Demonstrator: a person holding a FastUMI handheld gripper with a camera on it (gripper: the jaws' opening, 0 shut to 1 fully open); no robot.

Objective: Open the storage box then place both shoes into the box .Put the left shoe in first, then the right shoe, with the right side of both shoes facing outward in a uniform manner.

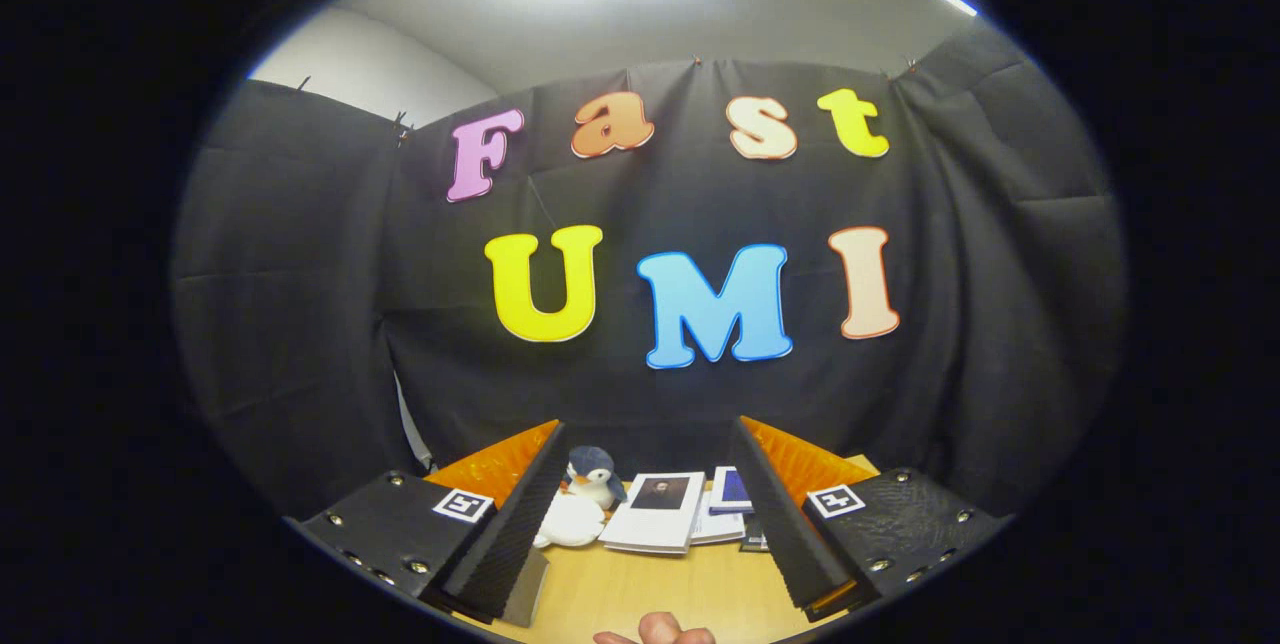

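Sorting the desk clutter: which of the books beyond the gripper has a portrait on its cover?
The white book lying just right of the penguin plush; the book behind it has a blue cover. The open gripper holds nothing.

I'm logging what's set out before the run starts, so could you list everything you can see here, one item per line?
Table: one, light wood, under and between the claw's fingers.
Penguin toy: one, blue-grey and white, beyond the fingers, close to the left one.
White soft thing: one, just in front of the penguin toy; I cannot tell what it is.
Booklets: a few, white, the front one with a dark picture, beyond the fingers, right of the penguin toy.
Hand: a bit of one, at the table's near edge.
Claw: one, open, fingers wide apart, holding nothing.
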